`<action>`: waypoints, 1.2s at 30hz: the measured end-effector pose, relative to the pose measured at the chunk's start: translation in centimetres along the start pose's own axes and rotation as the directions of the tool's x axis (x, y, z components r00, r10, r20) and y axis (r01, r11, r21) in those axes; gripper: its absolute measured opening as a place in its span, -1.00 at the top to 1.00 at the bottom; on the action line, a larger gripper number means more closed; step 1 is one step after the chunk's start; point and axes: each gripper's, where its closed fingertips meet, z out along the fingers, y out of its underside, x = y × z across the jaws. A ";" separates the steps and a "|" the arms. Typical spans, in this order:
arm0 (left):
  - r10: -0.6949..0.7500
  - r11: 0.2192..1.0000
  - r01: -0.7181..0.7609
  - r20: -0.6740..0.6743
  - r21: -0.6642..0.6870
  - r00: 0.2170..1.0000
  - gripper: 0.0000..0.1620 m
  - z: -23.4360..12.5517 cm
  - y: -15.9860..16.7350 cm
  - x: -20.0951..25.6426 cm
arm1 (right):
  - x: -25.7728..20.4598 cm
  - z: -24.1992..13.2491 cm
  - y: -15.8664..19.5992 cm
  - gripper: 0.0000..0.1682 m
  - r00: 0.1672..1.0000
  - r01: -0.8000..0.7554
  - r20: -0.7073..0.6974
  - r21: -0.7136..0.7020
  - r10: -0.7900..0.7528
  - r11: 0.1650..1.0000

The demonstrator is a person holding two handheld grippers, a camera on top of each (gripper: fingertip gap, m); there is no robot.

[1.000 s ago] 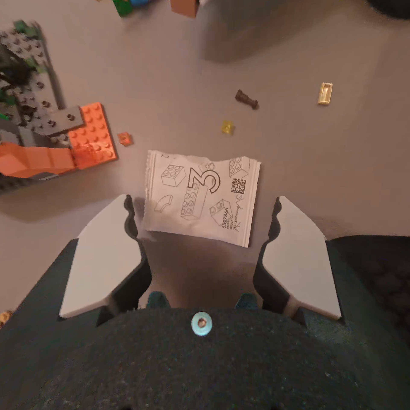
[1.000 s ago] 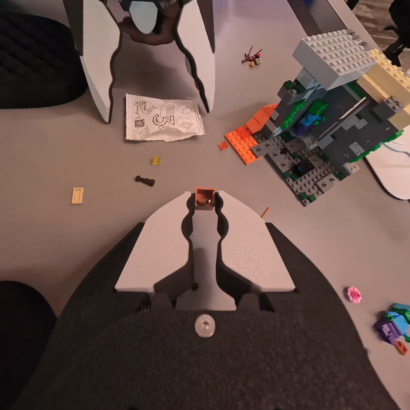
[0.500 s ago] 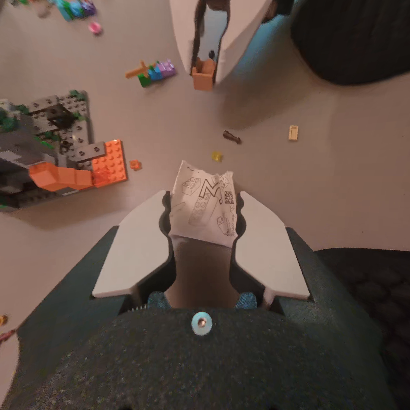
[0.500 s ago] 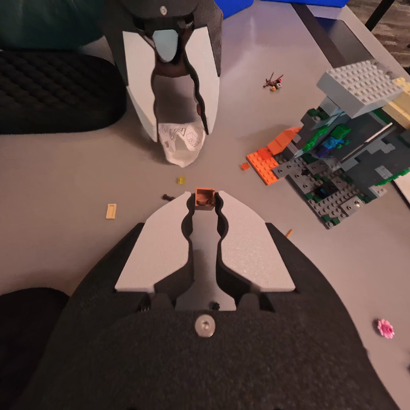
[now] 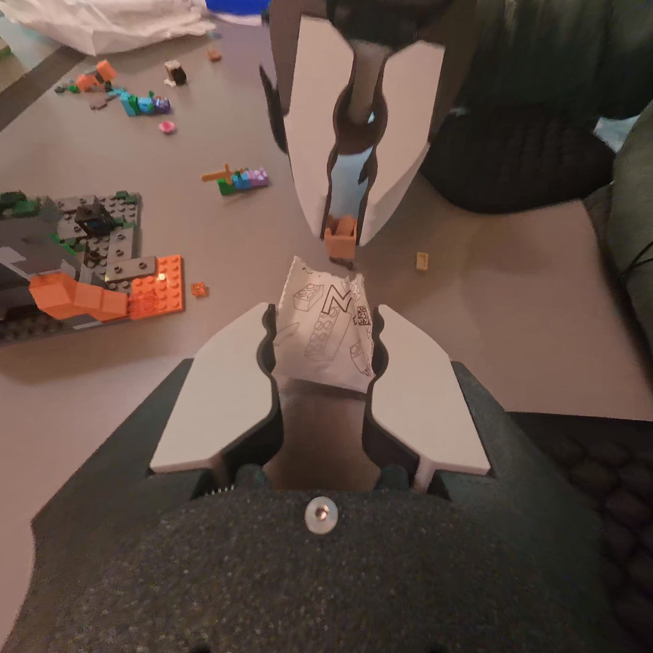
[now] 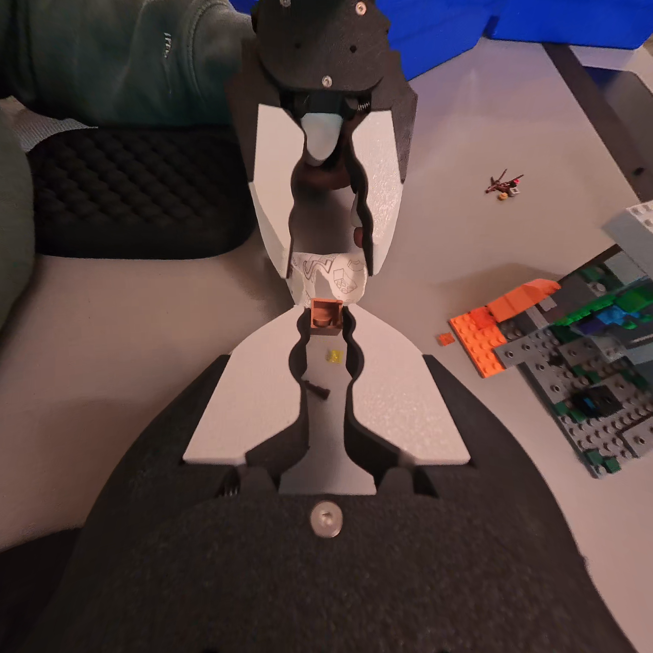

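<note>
1. Grippers meet at frame centre: left gripper [image 5: 323, 339] is clamped on a white printed paper bag [image 5: 327, 332], squeezed so its torn top bulges open.
2. Right gripper [image 6: 325, 316] pinches a small brown brick [image 6: 325, 317], poised just beside the bag's mouth; the brick is not inside.
3. Loose on the grey table [image 6: 141, 353]: a yellow stud [image 6: 334, 355] and a dark rod [image 6: 317, 388], seen between the right fingers.
4. Bag's inside is hidden; the brick build [image 6: 579, 360] is cut off at right.
</note>
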 end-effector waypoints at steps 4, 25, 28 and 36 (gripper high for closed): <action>-0.022 0.995 0.024 -0.022 0.092 1.000 0.35 -0.4 -1.3 0.3 | -0.1 0.1 -0.6 0.80 1.000 0.002 0.011 0.007 -0.002 1.000; -0.047 0.977 0.054 -0.043 0.205 0.998 0.30 -1.1 -2.6 0.3 | 0.6 -1.0 -2.4 0.70 0.997 -0.082 0.022 0.106 0.080 0.991; -0.035 0.975 0.044 -0.046 0.219 0.998 0.30 -1.2 -2.8 0.4 | 1.0 -1.6 -2.4 0.71 0.997 -0.080 0.006 0.108 0.080 0.991; -0.006 0.956 0.021 -0.053 0.294 0.999 0.31 -1.8 -3.9 0.8 | 0.3 -1.2 -1.7 0.73 0.993 -0.116 0.047 0.074 0.112 0.991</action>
